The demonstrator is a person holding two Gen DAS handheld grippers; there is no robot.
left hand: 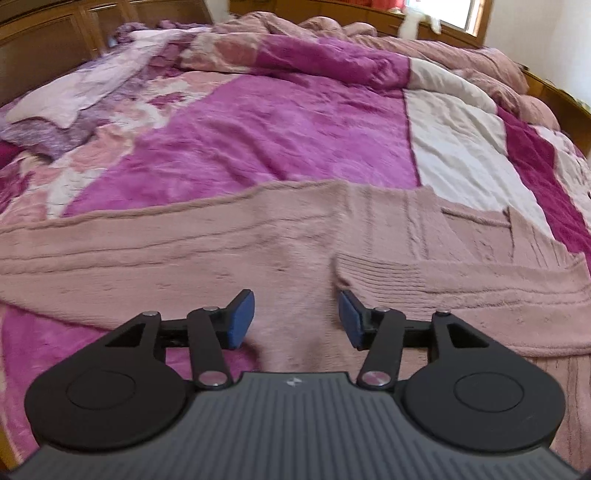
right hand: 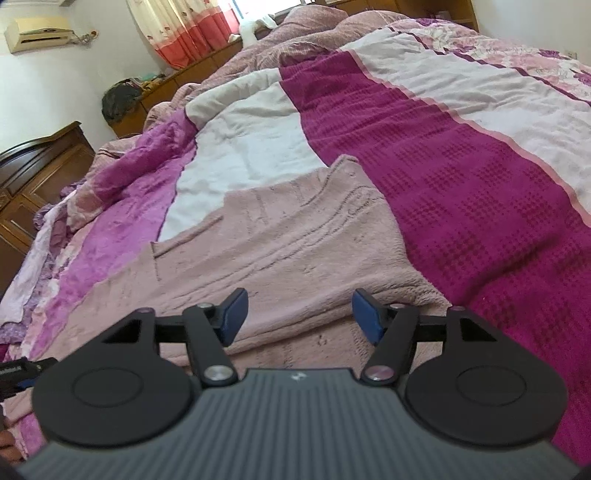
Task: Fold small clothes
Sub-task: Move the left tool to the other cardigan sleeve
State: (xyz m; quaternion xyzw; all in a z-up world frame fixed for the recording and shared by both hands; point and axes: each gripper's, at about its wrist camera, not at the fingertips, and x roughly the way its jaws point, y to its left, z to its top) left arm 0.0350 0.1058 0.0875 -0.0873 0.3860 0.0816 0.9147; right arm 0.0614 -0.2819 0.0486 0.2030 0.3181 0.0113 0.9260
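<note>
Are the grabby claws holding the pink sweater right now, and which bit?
No. The left gripper and right gripper are both open above the pink sweater, with nothing between their blue pads.

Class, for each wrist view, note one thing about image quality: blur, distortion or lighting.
Left wrist view: the pink knitted garment is smeared by motion blur, while the left gripper stays sharp; the wooden headboard bows from fisheye distortion. Right wrist view: soft daylight, no hard shadows; the window is blown out; the right gripper is crisp.
</note>
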